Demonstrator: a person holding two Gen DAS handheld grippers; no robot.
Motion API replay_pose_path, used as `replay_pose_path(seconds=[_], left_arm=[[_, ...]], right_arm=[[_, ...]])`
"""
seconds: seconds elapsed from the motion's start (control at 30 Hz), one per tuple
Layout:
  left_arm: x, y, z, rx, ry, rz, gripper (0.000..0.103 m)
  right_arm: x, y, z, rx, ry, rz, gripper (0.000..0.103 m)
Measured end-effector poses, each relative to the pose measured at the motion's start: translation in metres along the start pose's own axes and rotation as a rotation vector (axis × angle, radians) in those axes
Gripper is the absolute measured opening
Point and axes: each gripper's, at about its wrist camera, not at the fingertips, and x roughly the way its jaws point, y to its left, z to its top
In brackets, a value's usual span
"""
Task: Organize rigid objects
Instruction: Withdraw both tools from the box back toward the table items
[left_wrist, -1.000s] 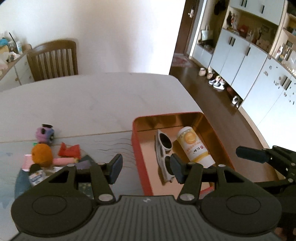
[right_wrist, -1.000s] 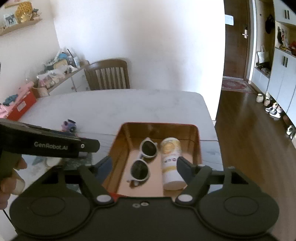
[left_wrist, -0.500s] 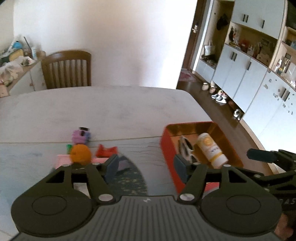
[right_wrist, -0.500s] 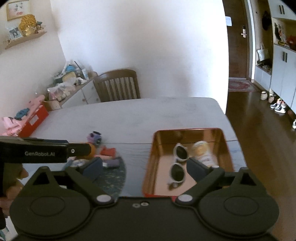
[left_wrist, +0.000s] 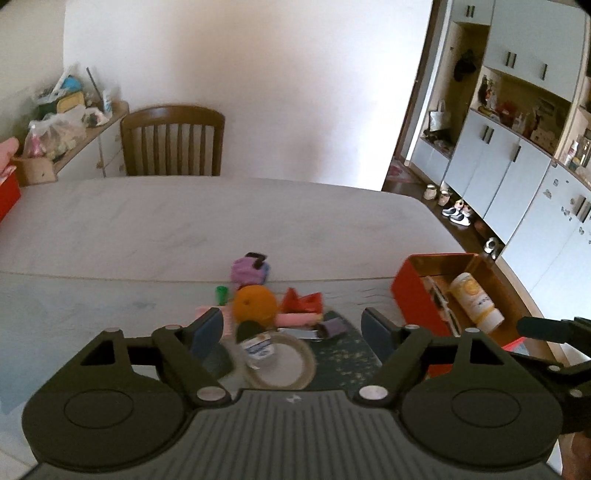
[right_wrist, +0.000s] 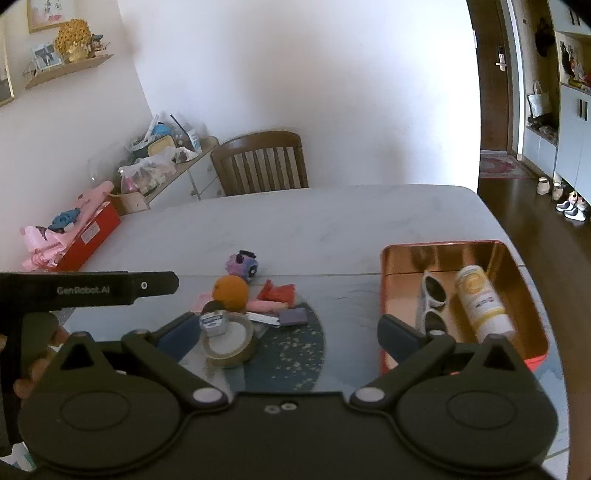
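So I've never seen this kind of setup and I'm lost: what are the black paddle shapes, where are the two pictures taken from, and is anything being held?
Each picture comes from a camera riding on a hand-held gripper that a person carries, one per hand. The black shapes are its two fingers. The left hand-held gripper and right hand-held gripper are both opening, with nothing held. On the table lie a tape roll, an orange ball and other small items. The red tin holds sunglasses and a bottle.

Only thing you can actually read is "GenRobot.AI", in pale letters along the black side of your left claw (right_wrist: 88, 290). The bottle's label is too blurry.
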Motion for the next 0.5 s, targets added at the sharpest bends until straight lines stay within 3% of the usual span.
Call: replay_pose_path(seconds=[0.5], left_arm=[[0.045, 0.083, -0.011, -0.045, 0.060, 0.037, 0.082]], right_arm=[[0.052, 0.057, -0.011, -0.084, 0.095, -0.003, 0.103]])
